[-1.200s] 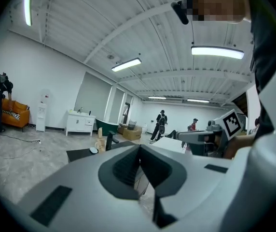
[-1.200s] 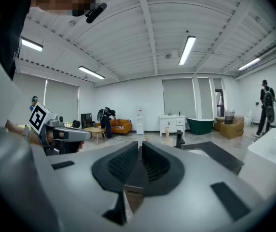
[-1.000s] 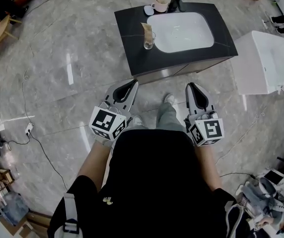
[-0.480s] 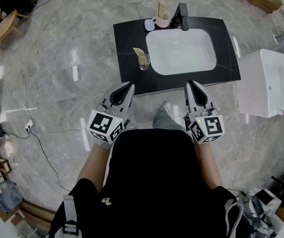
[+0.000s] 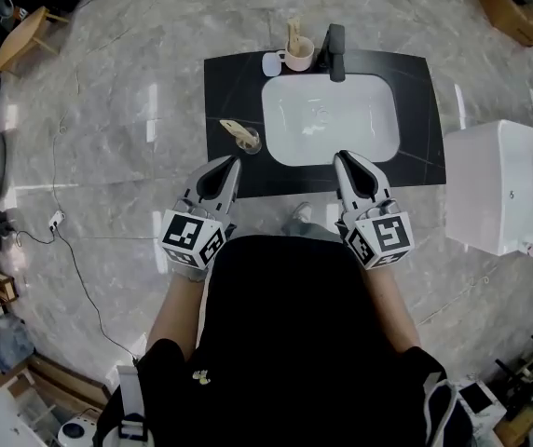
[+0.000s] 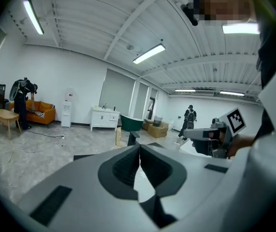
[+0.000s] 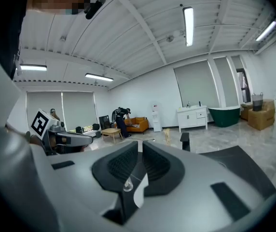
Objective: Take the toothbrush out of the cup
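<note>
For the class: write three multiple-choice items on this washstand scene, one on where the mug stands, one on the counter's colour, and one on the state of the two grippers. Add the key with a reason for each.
1. Where is the mug?
A. on the counter behind the basin, left of the tap
B. inside the basin
C. in the right gripper

2. What colour is the counter?
A. white
B. green
C. black

3. How are the left gripper and the right gripper?
A. both wide open
B. both shut and empty
C. left shut on the mug

Key:
1 A, the head view shows the mug at the counter's back edge beside the tap.
2 C, a dark top surrounds the white basin.
3 B, each gripper view shows the jaws together with nothing between them.
</note>
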`<state>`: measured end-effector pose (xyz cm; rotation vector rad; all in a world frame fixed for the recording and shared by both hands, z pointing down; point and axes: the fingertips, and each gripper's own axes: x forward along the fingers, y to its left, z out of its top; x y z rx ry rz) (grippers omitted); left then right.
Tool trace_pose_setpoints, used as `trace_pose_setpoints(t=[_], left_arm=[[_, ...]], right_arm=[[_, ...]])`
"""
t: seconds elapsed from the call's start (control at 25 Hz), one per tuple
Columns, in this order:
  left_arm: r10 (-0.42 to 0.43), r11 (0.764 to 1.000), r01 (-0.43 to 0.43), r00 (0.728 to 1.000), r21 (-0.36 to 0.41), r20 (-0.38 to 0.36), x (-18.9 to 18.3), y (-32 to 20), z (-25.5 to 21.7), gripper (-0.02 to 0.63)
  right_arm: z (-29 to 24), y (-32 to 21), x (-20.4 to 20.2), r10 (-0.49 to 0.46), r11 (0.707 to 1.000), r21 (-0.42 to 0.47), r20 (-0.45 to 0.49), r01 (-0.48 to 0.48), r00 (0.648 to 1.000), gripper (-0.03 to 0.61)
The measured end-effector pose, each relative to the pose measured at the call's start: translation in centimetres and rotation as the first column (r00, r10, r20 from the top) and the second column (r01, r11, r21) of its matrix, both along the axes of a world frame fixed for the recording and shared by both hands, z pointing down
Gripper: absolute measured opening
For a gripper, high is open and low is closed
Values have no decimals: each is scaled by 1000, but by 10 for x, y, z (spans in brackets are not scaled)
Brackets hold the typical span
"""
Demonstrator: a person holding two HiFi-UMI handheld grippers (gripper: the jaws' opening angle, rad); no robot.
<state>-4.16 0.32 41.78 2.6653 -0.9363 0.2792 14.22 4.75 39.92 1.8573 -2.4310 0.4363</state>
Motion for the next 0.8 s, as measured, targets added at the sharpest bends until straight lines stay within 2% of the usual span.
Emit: trace_pose_setpoints(t=[0.24, 0.4, 0.8], left_arm=[[-75, 997, 75, 997, -19, 12, 7, -10, 2, 23], [-87, 996, 88, 996, -31, 22, 3, -11, 4, 23], [-107, 992, 108, 994, -67, 17, -46, -23, 11, 23]], right_arm=[[10, -15, 5, -70, 997, -22, 17, 70, 997, 46], [15, -24, 3, -88, 995, -37, 24, 89, 996, 46], [27, -59, -37, -126, 989, -72, 25, 128, 992, 46]])
